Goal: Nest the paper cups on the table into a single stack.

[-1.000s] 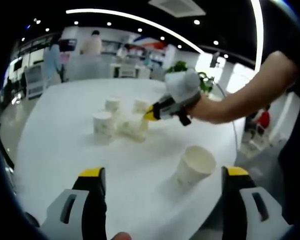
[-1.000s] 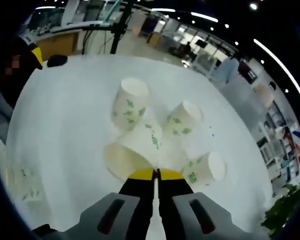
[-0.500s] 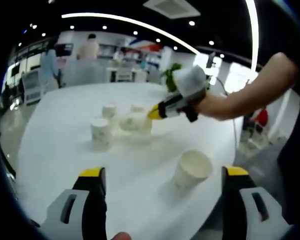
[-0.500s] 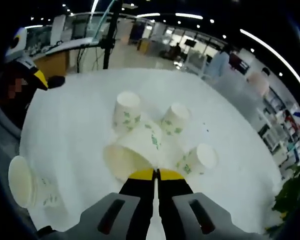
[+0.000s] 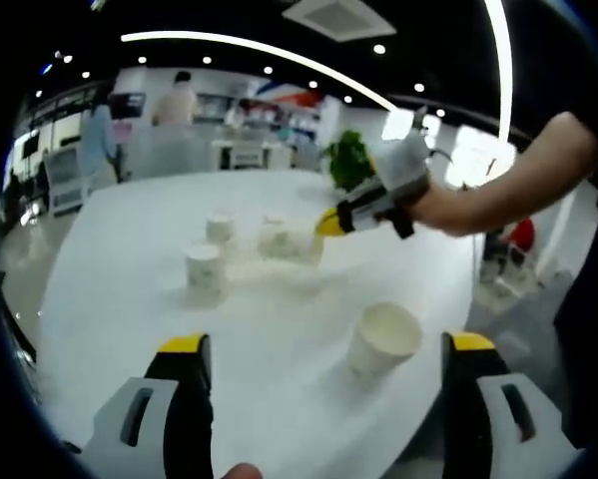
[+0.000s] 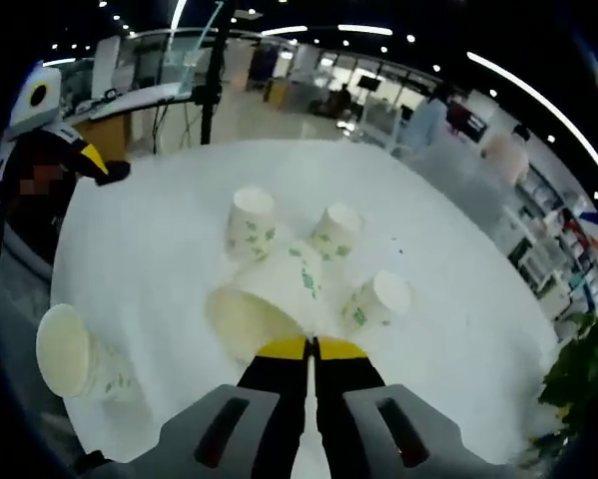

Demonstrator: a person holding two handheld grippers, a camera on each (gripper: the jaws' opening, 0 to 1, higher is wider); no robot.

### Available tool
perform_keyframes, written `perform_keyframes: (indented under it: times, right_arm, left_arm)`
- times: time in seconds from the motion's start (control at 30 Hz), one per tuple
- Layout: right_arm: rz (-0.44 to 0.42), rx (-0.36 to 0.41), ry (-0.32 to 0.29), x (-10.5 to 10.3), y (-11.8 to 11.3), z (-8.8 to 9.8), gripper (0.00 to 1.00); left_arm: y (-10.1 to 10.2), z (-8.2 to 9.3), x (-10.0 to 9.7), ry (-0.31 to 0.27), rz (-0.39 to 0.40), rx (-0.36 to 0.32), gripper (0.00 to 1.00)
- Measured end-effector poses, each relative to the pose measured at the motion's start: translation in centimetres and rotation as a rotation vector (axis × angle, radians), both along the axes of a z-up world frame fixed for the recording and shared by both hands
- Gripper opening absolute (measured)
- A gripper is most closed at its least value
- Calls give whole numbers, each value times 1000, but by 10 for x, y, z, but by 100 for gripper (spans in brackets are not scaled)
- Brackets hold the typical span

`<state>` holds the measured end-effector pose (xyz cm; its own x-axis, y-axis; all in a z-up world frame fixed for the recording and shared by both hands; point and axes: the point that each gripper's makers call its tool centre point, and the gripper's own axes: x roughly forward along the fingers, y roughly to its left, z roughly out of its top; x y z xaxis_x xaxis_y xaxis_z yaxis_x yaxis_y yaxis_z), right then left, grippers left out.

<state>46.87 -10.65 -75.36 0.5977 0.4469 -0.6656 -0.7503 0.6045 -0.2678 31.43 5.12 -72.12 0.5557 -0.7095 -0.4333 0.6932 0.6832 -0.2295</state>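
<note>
Several white paper cups with green prints are on the white round table [image 5: 109,299]. My right gripper [image 6: 311,347] is shut on the rim of one cup [image 6: 264,304], which hangs tilted above three inverted cups [image 6: 251,222] [image 6: 333,232] [image 6: 376,299]. From the left gripper view, the right gripper [image 5: 330,222] holds that cup [image 5: 297,245] over the group. An upright cup [image 5: 382,338] stands close ahead of my left gripper [image 5: 326,344], between its wide open jaws but beyond the tips. The same upright cup [image 6: 79,359] sits near the table edge.
Another inverted cup [image 5: 204,271] stands left of the group. The table edge [image 6: 49,299] curves close by the upright cup. A green plant [image 5: 348,160] stands past the far side. People stand at counters in the background.
My right gripper has risen with the held cup, away from the table; the cups below look smaller. The left gripper has stayed almost still.
</note>
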Motion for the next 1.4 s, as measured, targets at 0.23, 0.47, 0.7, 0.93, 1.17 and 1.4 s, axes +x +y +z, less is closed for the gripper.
perform_keyframes:
  times: [0.23, 0.47, 0.7, 0.93, 1.17, 1.4]
  right_arm:
    - [-20, 61, 48, -16, -6, 13, 0]
    - [-42, 142, 88, -33, -12, 30, 0]
    - [-62, 190, 138, -55, -14, 49, 0]
    - [-90, 268, 137, -63, -22, 73, 0]
    - [-105, 294, 150, -65, -24, 89, 0]
    - [-85, 298, 197, -73, -18, 98, 0]
  left_arm:
    - [2, 4, 1, -16, -1, -2, 94]
    - [5, 8, 2, -26, -1, -1, 93]
    - [5, 10, 0, -27, -4, -6, 93]
    - [10, 10, 0, -31, 5, -7, 93]
    - [13, 9, 0, -31, 12, -7, 92]
    - [15, 8, -1, -30, 16, -8, 92]
